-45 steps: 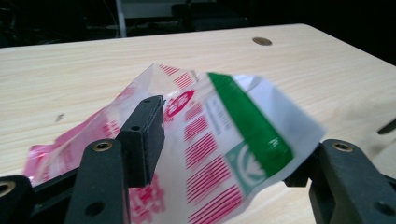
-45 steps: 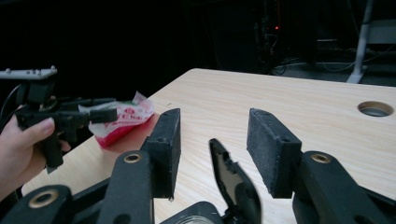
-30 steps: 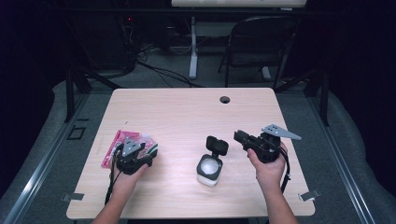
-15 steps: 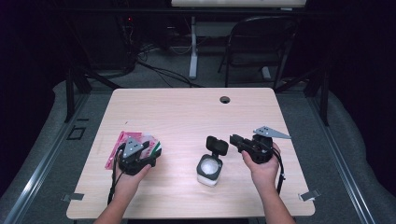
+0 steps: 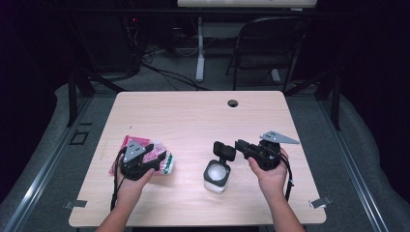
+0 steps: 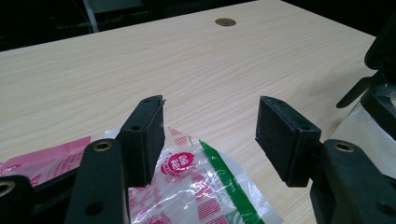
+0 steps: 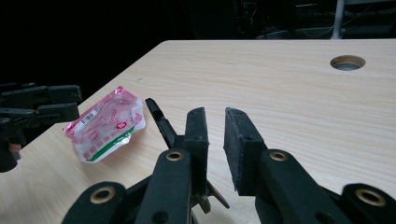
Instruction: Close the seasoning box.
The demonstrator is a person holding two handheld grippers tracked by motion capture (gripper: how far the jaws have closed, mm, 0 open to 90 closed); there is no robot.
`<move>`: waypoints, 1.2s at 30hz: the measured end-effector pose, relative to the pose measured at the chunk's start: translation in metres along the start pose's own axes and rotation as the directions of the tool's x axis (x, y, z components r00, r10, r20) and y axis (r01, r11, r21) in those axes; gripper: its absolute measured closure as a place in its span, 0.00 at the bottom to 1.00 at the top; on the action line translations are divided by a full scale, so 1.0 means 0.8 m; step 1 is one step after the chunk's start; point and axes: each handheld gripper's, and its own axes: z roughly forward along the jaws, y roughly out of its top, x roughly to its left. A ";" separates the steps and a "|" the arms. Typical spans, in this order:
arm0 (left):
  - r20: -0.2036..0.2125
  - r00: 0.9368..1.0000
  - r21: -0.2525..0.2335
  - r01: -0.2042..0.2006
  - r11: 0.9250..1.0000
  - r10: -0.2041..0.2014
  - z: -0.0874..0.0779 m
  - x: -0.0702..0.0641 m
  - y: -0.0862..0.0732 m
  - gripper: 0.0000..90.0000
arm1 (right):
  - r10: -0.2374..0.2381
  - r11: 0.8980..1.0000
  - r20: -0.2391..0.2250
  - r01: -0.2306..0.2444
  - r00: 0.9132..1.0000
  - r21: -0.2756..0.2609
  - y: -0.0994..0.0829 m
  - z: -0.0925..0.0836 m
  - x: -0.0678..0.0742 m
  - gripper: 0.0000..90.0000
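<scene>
A pink and white plastic packet (image 5: 163, 162) lies at the table's left. My left gripper (image 5: 153, 153) hovers over it, open; its pads (image 6: 148, 135) stand wide apart with the packet (image 6: 196, 186) below and nothing between them. A white cube-shaped container (image 5: 216, 176) sits in the middle with a black lid (image 5: 224, 151) raised above it. My right gripper (image 5: 240, 145) points at that lid from the right. Its jaws (image 7: 215, 126) keep a narrow empty gap, and a thin black piece (image 7: 161, 121) runs beside the left jaw. The packet (image 7: 105, 123) and left gripper (image 7: 74, 102) show farther off.
The light wooden table (image 5: 193, 116) has a round cable hole (image 5: 233, 103) near its far edge. A dark chair (image 5: 270, 43) and cables stand on the floor beyond. The white container's side (image 6: 359, 126) shows at the right in the left gripper view.
My right gripper has drifted slightly left, closer to the raised black lid. The left gripper stays over the packet.
</scene>
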 end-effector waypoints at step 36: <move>0.025 0.999 -0.003 -0.026 1.000 0.026 0.005 -0.010 0.005 0.51 | -0.016 1.000 -0.029 0.016 0.999 -0.006 -0.002 -0.006 0.009 0.86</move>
